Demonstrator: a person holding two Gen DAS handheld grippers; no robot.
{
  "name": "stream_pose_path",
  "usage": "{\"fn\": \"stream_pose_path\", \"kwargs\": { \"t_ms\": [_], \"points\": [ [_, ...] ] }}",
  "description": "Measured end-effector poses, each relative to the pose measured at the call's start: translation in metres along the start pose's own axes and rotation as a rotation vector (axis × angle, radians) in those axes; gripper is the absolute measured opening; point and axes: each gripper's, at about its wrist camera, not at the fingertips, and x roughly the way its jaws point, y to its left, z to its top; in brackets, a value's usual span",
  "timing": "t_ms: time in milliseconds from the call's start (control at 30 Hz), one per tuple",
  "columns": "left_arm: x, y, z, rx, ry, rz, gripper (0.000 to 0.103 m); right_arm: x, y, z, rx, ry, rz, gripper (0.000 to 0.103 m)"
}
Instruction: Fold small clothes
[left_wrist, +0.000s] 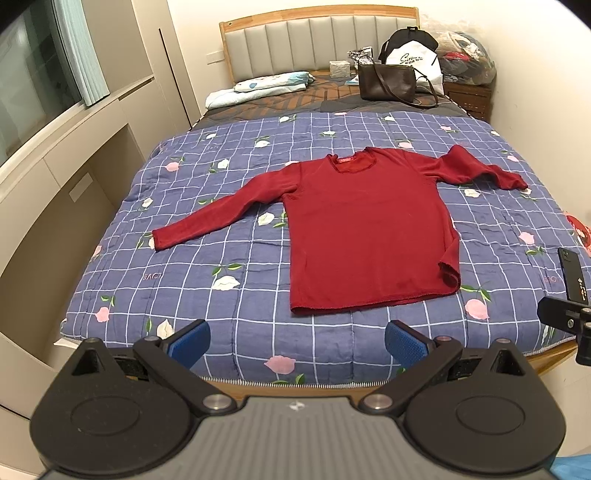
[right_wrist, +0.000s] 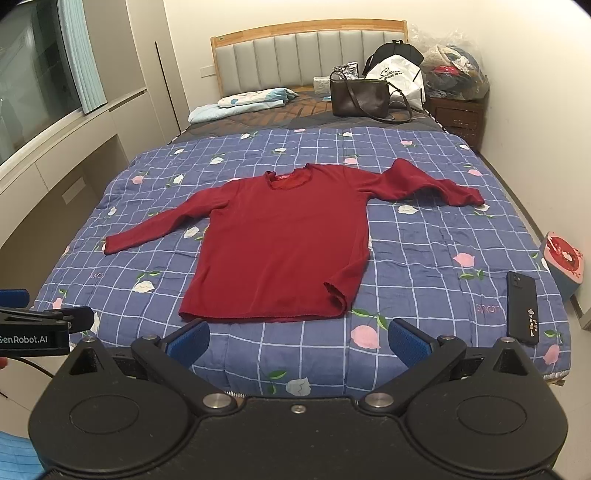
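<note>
You are at the start: the red long-sleeved top (left_wrist: 369, 229) lies flat, face up, in the middle of the blue checked floral quilt (left_wrist: 229, 206), collar toward the headboard, hem nearest you, no fold made yet. Its left sleeve (left_wrist: 221, 210) runs out straight; its right sleeve (left_wrist: 480, 170) is bent and bunched.

Your left gripper (left_wrist: 297, 341) and right gripper (right_wrist: 297, 341) both hang spread wide and empty just short of the hem. Next, I judge, each needs a sleeve or side edge to bring inward; smooth the right sleeve first.

At the far right, a brown handbag (right_wrist: 360, 98) and a white paper bag (right_wrist: 399, 79) stand on the bed, contents hidden; a clear plastic bag (right_wrist: 456, 75) on the nightstand seems stuffed with clothes. Mind the black phone (right_wrist: 522, 306) near right.
</note>
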Motion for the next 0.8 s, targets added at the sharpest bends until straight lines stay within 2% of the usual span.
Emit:
{"fn": "stream_pose_path", "kwargs": {
  "t_ms": [800],
  "points": [
    [0.0028,-0.0002,-0.0015,0.003,0.006,-0.002,0.103,0.003,0.0004,0.0008,-0.001,0.005,0.0,0.103]
  ]
}}
